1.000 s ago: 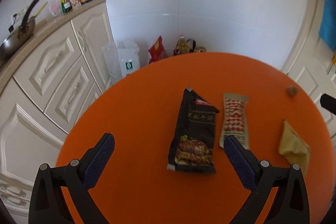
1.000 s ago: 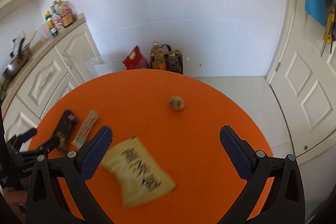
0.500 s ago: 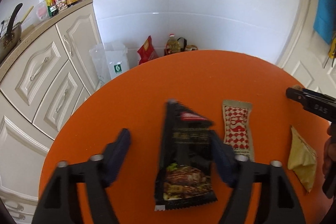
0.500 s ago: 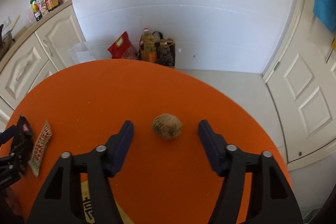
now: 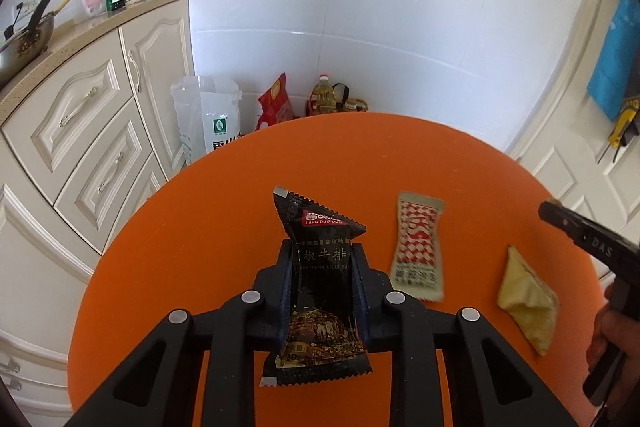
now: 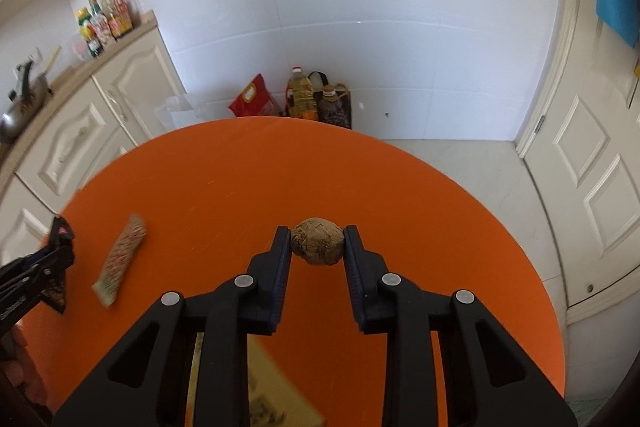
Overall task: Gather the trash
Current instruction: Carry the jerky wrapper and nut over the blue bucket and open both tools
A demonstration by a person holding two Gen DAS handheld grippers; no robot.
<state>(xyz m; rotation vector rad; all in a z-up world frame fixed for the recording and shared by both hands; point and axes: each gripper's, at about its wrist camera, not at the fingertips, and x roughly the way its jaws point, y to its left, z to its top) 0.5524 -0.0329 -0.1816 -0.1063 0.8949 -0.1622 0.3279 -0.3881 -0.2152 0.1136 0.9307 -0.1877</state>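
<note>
Left gripper [image 5: 320, 263] has just closed onto the black sauce packet [image 5: 320, 291]; right gripper [image 6: 317, 245] has closed onto the brown crumpled ball [image 6: 317, 242]. Red-checked sachet [image 5: 418, 247] and yellow packet [image 5: 528, 301] lie apart on the orange table [image 5: 200, 227], unobstructed.

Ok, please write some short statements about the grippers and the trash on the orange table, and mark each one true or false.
1. The left gripper has the black sauce packet between its fingers. True; its jaws have just been closing onto it.
2. The right gripper is closed on the yellow wrapper. False: it pinches the brown crumpled ball, after closing in on it.
3. The red-and-white checked packet lies on the orange table, with no gripper on it. True.
4. The yellow wrapper lies between the black packet and the checked packet. False: in the left wrist view it lies right of both.
</note>
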